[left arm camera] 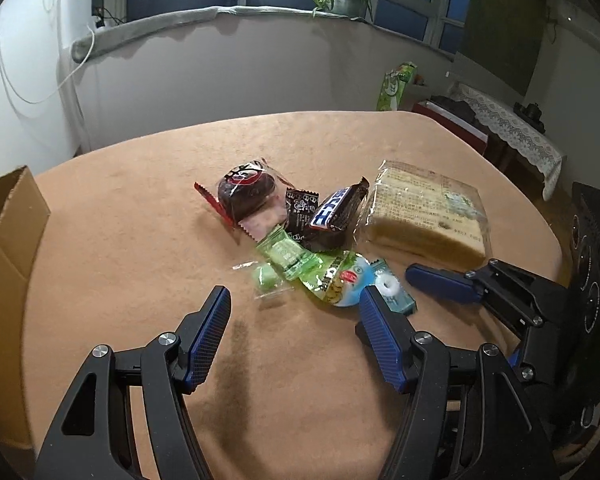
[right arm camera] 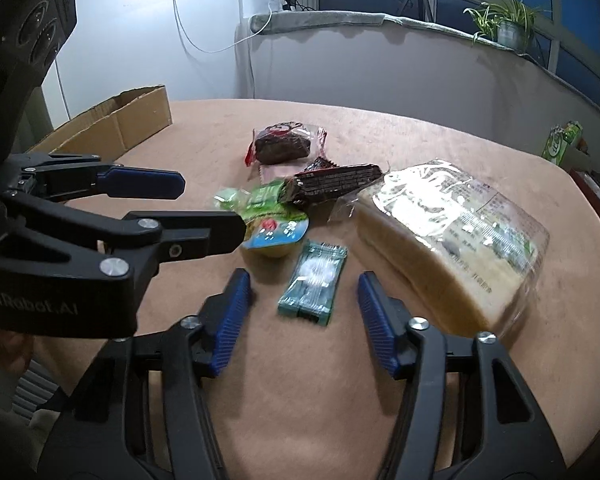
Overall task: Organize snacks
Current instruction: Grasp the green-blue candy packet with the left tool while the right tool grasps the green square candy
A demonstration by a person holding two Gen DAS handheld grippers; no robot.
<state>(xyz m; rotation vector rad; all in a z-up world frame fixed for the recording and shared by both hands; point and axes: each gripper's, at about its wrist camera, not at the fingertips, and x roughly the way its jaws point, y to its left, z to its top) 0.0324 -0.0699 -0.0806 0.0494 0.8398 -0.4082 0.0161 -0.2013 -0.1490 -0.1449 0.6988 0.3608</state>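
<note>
While the round table under a peach cloth [left arm camera: 140, 216] fills most of both views, an open brown cardboard box [left arm camera: 8, 220] sits at its far left edge. On the right of the snack pile lies the big clear-wrapped loaf of sliced bread [right arm camera: 452, 248]. Left of it, touching its wrapper, rests the dark chocolate bar with blue lettering [left arm camera: 336, 212], and farther back the dark round cake in a clear red-edged wrapper [left arm camera: 246, 194]. Nearer lie the green-topped jelly cup [left arm camera: 340, 280], small green sweet packets [left arm camera: 284, 256] and a teal mint packet [right arm camera: 314, 284].

The left gripper [left arm camera: 296, 328] hangs with its jaws apart just short of the green sweets, gripping nothing. The right gripper [right arm camera: 304, 304] has its blue pads [right arm camera: 236, 304] either side of the teal packet, not touching it.
</note>
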